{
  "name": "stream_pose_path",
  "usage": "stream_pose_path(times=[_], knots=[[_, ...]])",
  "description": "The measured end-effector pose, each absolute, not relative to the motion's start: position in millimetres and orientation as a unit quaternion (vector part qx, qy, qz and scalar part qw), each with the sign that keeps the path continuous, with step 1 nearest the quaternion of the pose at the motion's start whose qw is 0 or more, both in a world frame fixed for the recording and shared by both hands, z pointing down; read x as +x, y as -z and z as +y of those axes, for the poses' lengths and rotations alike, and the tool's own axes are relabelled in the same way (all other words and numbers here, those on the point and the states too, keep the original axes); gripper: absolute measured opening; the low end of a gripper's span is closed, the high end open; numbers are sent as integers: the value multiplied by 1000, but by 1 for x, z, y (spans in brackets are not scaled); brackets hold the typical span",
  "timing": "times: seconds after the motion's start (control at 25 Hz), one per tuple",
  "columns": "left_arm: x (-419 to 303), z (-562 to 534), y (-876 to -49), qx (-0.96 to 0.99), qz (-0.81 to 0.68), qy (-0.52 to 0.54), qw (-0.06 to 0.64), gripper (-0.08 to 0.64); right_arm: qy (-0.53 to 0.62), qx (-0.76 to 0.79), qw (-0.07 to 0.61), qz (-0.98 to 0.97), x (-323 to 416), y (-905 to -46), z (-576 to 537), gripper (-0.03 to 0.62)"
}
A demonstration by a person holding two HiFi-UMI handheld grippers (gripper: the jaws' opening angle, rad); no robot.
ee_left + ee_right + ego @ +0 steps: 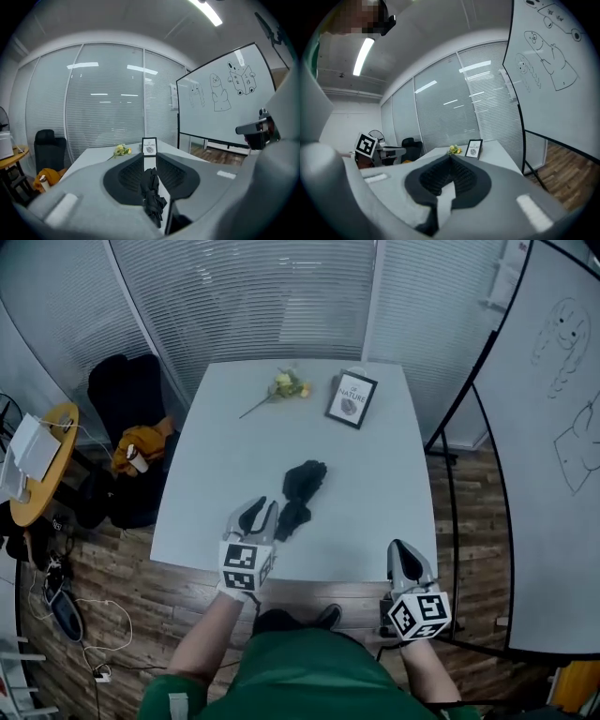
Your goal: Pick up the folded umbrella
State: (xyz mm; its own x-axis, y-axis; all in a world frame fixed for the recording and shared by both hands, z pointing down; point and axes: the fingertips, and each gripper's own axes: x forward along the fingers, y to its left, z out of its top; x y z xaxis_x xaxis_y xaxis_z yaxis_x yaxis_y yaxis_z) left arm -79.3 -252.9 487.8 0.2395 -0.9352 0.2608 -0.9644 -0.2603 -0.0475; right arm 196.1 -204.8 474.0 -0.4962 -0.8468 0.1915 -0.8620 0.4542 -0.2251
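Your left tongs [258, 512] hang over the near edge of the desk [216, 456], and in the left gripper view [150, 158] their jaws stand only narrowly apart. The folded black umbrella [302, 488] lies on the desk right at their tips and runs away from you, slightly toward your right tongs' side. From the left gripper view the umbrella [151, 192] fills the slim gap between the two jaws, but you cannot tell from any view whether the jaws touch it. Your right tongs [405, 557] are well apart from the umbrella, just off the desk's near corner on your right. In the right gripper view [450, 158] their jaws meet at the tips, with nothing between them but a sliver of bare desk [497, 145]. Far ahead of both tongs, near the desk's far edge, a sprig of yellow flowers [289, 385] lies beside an upright framed picture [352, 398], the flowers on your left tongs' side of the frame.
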Motion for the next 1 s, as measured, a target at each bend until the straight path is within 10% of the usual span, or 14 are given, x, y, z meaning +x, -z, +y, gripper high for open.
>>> stream_pose_path(times=[1.0], knots=[[-46, -380, -769, 758, -436, -375, 307, 342, -230, 725, -4, -649, 264, -504, -176, 3]])
